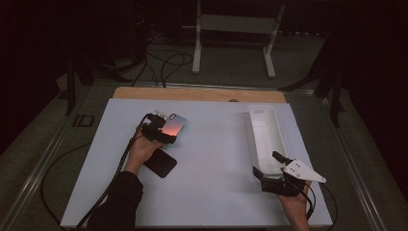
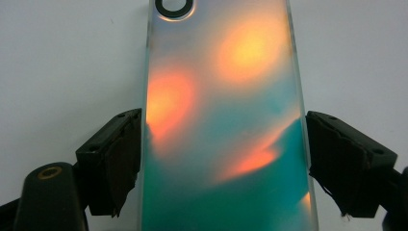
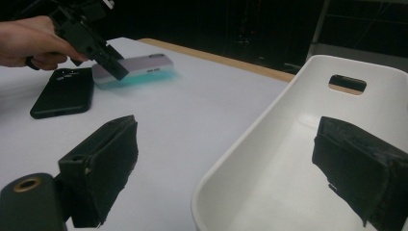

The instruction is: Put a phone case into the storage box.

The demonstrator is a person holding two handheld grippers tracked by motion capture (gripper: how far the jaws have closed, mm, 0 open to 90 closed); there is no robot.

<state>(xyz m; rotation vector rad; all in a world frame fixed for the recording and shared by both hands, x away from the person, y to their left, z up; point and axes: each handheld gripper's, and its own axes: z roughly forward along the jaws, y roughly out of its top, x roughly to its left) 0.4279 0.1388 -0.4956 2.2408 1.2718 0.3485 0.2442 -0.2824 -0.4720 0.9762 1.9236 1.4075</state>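
Note:
An iridescent phone case (image 2: 226, 96) with orange and teal sheen lies on the white board (image 1: 211, 159), left of centre (image 1: 176, 124). My left gripper (image 2: 223, 139) reaches over it from the near left (image 1: 161, 131), and both pads touch the case's long edges, so it is shut on the case. A black phone case (image 1: 161, 162) lies flat just nearer, beside the left hand. My right gripper (image 3: 226, 144) stands open at the near end of a long white tray (image 3: 250, 139). One jaw is outside the tray wall and the other inside.
The white tray (image 1: 254, 126) runs front to back on the right of the board and looks bare inside. A wooden strip (image 1: 197, 94) borders the board's far edge. Cables and a white stand (image 1: 235, 29) lie on the dark floor beyond.

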